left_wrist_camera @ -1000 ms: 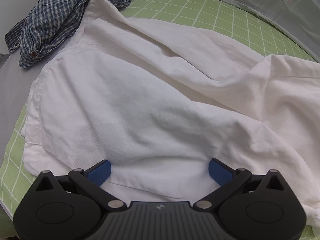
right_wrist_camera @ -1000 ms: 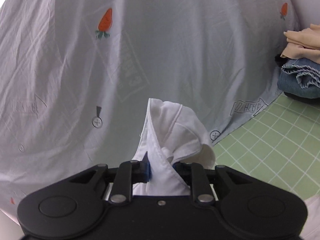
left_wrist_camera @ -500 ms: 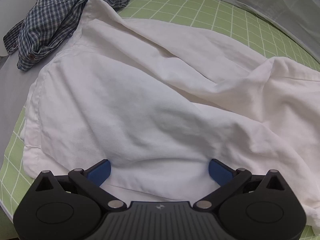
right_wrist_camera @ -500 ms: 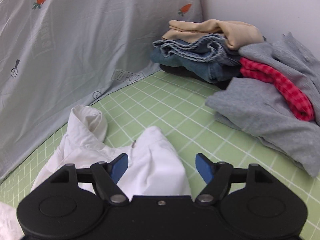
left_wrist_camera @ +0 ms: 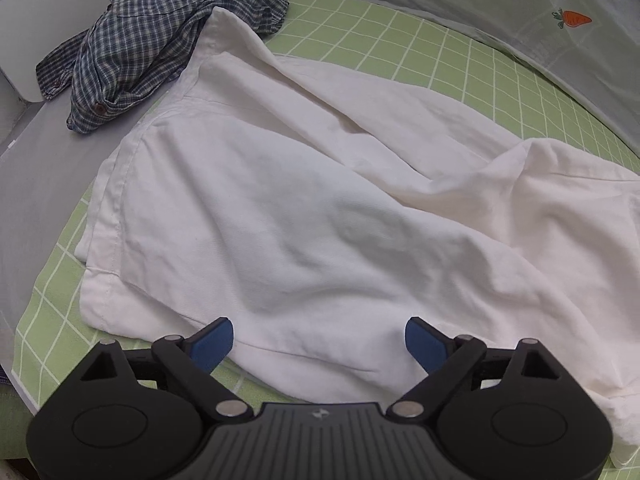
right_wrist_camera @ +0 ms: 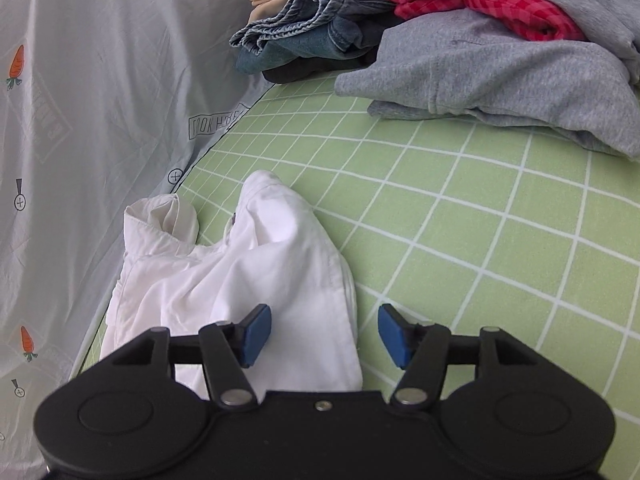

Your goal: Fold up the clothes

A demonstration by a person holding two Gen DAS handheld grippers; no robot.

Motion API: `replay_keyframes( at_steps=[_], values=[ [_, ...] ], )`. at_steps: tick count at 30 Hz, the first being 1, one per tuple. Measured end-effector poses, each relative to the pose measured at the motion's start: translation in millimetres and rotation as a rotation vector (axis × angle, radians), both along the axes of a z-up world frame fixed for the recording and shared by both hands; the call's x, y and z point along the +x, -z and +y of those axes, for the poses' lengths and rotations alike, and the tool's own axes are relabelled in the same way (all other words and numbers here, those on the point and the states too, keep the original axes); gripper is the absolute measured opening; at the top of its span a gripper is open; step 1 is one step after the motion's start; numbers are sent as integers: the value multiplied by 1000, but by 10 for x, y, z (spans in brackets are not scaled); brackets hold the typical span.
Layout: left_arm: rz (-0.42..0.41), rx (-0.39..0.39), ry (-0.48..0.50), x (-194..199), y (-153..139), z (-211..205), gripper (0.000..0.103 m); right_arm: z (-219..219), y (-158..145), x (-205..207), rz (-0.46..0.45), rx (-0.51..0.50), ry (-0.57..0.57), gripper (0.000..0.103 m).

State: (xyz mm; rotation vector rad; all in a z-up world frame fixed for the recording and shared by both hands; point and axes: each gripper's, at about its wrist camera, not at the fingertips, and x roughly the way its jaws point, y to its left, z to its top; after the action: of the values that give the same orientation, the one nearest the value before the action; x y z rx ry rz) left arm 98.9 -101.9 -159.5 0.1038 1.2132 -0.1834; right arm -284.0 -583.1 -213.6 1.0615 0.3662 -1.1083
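Note:
A white shirt (left_wrist_camera: 320,208) lies spread and rumpled on the green gridded mat (left_wrist_camera: 440,56). My left gripper (left_wrist_camera: 319,342) is open and empty, its blue pads low over the shirt's near hem. In the right wrist view the shirt's collar end (right_wrist_camera: 248,264) lies bunched on the mat (right_wrist_camera: 480,240) beside a grey carrot-print sheet (right_wrist_camera: 100,80). My right gripper (right_wrist_camera: 324,334) is open and empty, with its left pad over the white cloth and its right pad over bare mat.
A blue checked shirt (left_wrist_camera: 152,40) lies crumpled at the far left by the white shirt's far corner. A pile of folded clothes, with jeans (right_wrist_camera: 304,36), a grey top (right_wrist_camera: 500,76) and a red checked piece (right_wrist_camera: 480,4), sits at the mat's far right.
My right gripper was shut on the shirt's collar and held it up by the sheet; it has opened, and the collar now lies on the mat. The left gripper stayed open over the hem.

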Motion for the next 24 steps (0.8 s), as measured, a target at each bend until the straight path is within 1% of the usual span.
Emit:
replay_keyframes(
  at_steps=[1,2,7,10,13,15,16,19,21,22,24],
  values=[
    [-1,-4,-15,-32,-14,54,87,17,-2,23,8,-4,-9,61],
    [-1,-9,-31,-62,-28,108,81,34,-5,45,15,-7,-18,61],
    [26,-72,-155,-157,-10,433,69,147,-14,40,39,-17,-45,60],
    [34,-93,-248,-130,45,641,68,214,-19,38,54,-22,-62,60],
    [-13,-95,-319,-113,31,797,69,273,-26,45,74,-28,-76,60],
    [-25,-92,-350,-54,48,880,69,295,-34,74,100,-31,-81,60],
    [-30,-93,-364,-24,57,921,70,304,-39,93,114,-32,-84,60],
    [-35,-144,-371,71,106,967,69,313,-53,176,173,-38,-102,60],
    [-29,-131,-361,127,160,931,68,319,-60,240,216,-45,-119,59],
    [-48,-117,-348,132,157,890,65,322,-63,271,236,-49,-127,58],
    [-73,-97,-298,170,153,797,52,342,-56,320,247,-57,-132,38]
  ],
)
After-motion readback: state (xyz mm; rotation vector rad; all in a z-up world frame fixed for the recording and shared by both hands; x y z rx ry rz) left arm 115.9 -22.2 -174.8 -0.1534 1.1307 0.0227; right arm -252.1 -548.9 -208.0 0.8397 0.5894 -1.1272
